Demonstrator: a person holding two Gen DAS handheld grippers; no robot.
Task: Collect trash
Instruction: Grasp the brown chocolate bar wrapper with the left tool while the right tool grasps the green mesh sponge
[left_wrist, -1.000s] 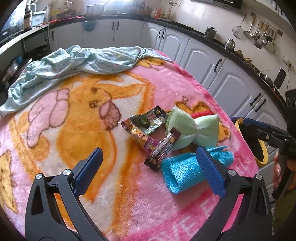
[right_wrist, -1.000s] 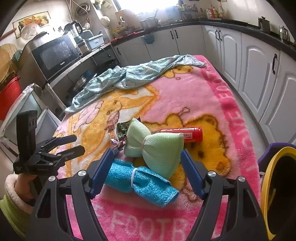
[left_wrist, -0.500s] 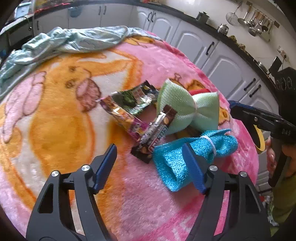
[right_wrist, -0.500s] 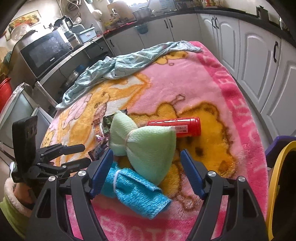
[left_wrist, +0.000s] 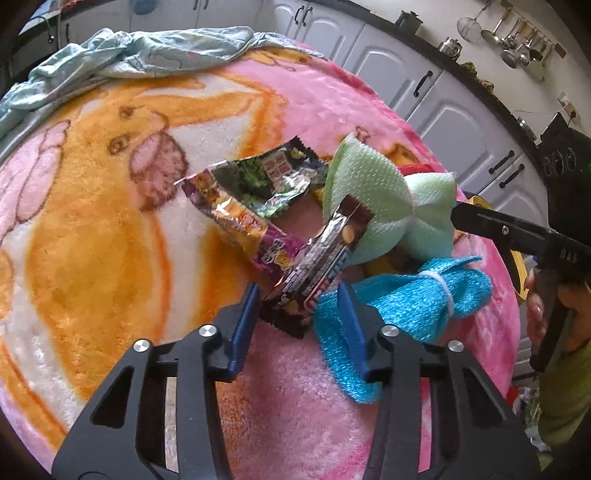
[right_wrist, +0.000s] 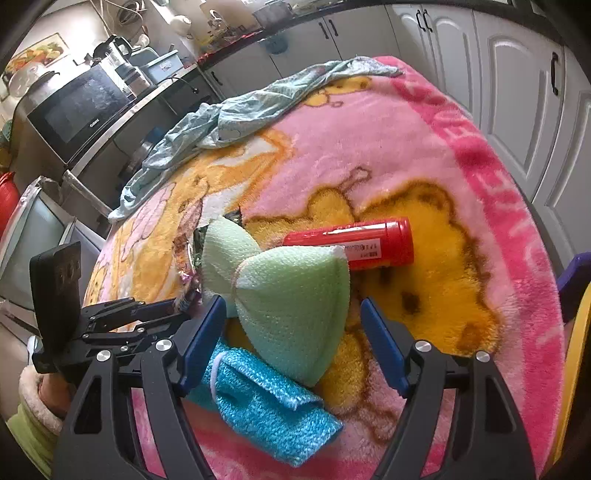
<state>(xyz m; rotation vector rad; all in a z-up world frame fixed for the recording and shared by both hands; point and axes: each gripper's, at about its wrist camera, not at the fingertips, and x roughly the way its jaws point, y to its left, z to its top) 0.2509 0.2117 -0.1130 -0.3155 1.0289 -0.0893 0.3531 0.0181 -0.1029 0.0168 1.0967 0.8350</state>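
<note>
left tongs (left_wrist: 298, 308): jaws narrowed, low over table | right tongs (right_wrist: 293, 325): jaws spread wide, low
</note>
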